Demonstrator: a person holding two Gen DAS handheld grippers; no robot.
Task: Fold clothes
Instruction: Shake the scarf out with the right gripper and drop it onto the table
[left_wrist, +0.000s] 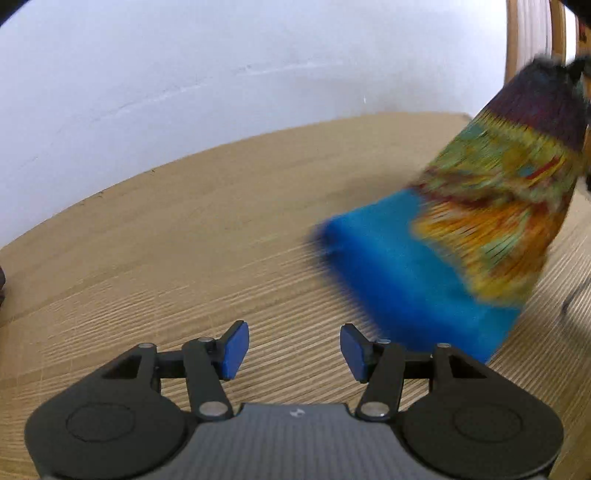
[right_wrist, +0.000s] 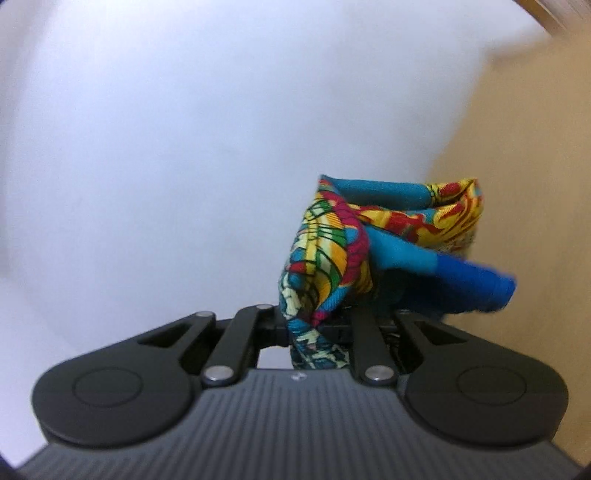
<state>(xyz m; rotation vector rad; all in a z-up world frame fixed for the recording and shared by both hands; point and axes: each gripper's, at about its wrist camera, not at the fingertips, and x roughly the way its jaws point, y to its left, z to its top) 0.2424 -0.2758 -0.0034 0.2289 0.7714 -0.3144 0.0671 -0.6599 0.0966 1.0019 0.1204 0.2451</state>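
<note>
Lifting step: right tongs (right_wrist: 317, 325) clamped on the cloth (right_wrist: 332, 251), raised off the table (left_wrist: 184, 221); left tongs (left_wrist: 294, 350) apart, empty. Next: left should catch the hanging blue edge.

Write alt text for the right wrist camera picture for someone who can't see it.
The right gripper is shut on a bunched, brightly patterned cloth with a blue border, held up in front of a plain white wall. A tan surface shows at right.
</note>
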